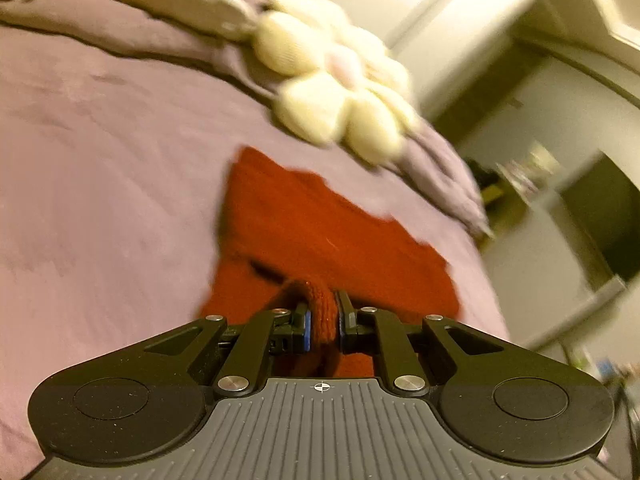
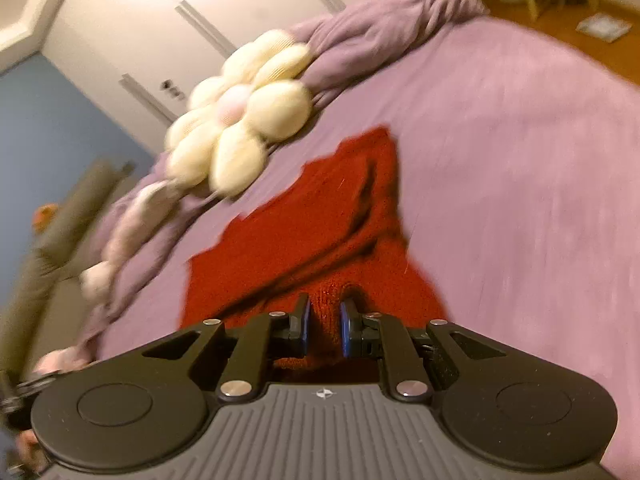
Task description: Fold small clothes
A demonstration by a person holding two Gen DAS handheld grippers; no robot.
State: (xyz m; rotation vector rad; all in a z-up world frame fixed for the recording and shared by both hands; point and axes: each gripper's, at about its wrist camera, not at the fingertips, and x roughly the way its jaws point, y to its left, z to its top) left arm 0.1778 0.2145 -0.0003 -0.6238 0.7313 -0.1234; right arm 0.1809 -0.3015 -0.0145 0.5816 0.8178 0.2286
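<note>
Pinching a red knit garment between closed pads, left gripper and right gripper each hold an edge above the bed.

No readable text, label, brand or number in either view. Only sign: small round crosshair mark on left claw body, top edge of ribbed grey plate; same mark on right claw body. Paper on floor in right view too blurred to read.
</note>
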